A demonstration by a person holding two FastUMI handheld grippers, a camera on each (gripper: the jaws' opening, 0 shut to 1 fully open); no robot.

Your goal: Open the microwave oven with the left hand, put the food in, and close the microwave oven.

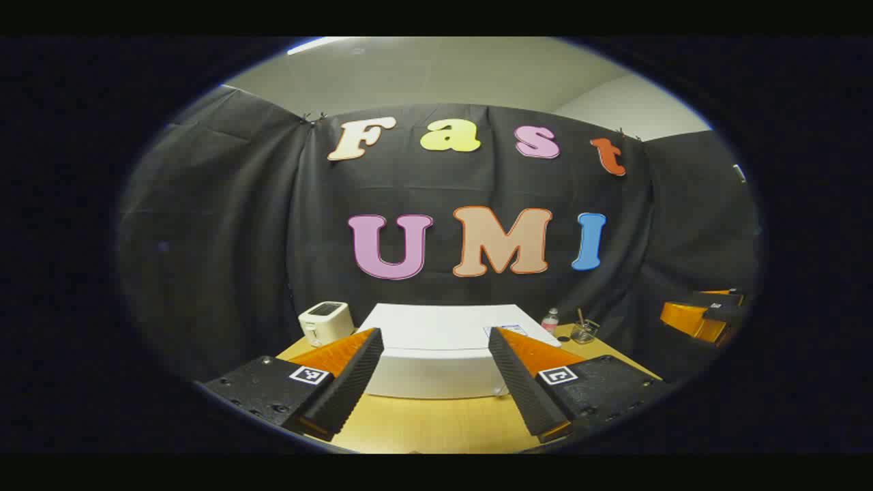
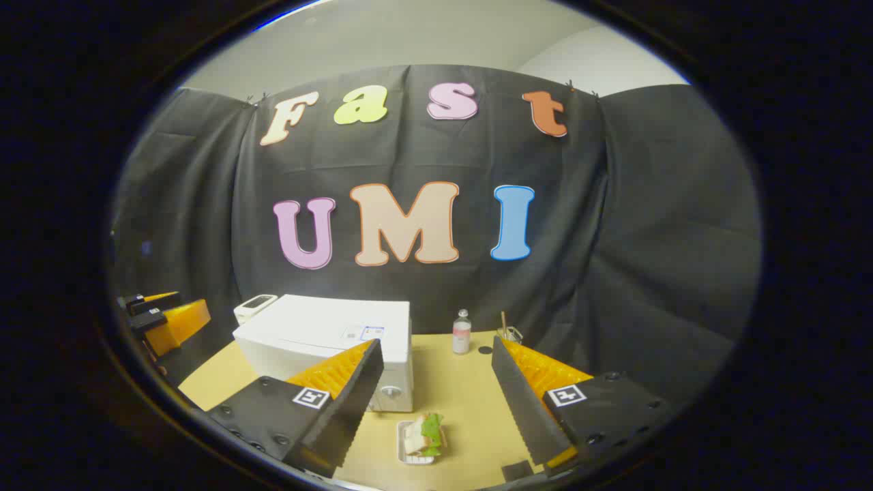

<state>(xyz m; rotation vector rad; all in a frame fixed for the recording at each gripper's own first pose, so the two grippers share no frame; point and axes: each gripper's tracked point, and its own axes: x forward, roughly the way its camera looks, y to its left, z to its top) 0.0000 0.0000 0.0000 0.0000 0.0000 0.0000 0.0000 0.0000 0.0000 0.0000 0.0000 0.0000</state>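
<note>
A white microwave oven (image 1: 436, 351) (image 2: 327, 334) stands on the wooden table with its door closed. In the left gripper view it lies straight ahead, some way beyond my left gripper (image 1: 436, 378), which is open with nothing between its fingers. Food, a sandwich with green leaves on a small white tray (image 2: 423, 436), rests on the table in front of the microwave's right end. My right gripper (image 2: 436, 399) hangs open above and just behind that tray. The left gripper (image 2: 160, 317) also appears at the far left of the right gripper view.
A white toaster (image 1: 326, 322) sits left of the microwave. A small bottle (image 2: 462, 333) and a glass holding a stick (image 2: 508, 334) stand at the back right of the table (image 2: 450, 389). Black cloth walls close the booth behind.
</note>
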